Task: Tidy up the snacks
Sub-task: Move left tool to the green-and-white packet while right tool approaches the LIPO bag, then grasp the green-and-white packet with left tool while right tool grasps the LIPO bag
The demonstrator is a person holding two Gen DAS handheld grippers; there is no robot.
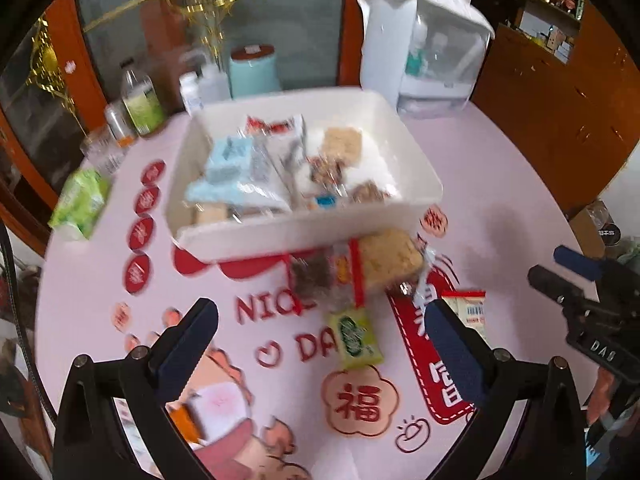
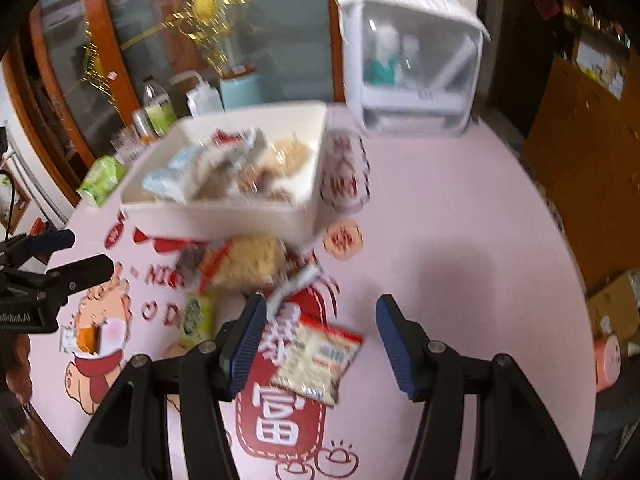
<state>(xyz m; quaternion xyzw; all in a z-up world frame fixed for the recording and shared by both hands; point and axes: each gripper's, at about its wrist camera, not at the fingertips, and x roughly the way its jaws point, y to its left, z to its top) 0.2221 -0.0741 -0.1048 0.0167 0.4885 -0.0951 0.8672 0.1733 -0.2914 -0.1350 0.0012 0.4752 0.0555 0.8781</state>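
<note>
Snacks fill the white bin (image 1: 304,236); both grippers' jaws stand released, empty, a packet (image 2: 316,364) seemingly below the right's.

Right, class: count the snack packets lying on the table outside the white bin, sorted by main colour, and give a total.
Green: 2 (small green packet, larger green pack)
Beige: 1 (beige packet)
Dark brown: 1 (dark brown packet)
White: 1 (white packet with red edge)
Orange: 1 (orange packet)
Total: 6
</note>
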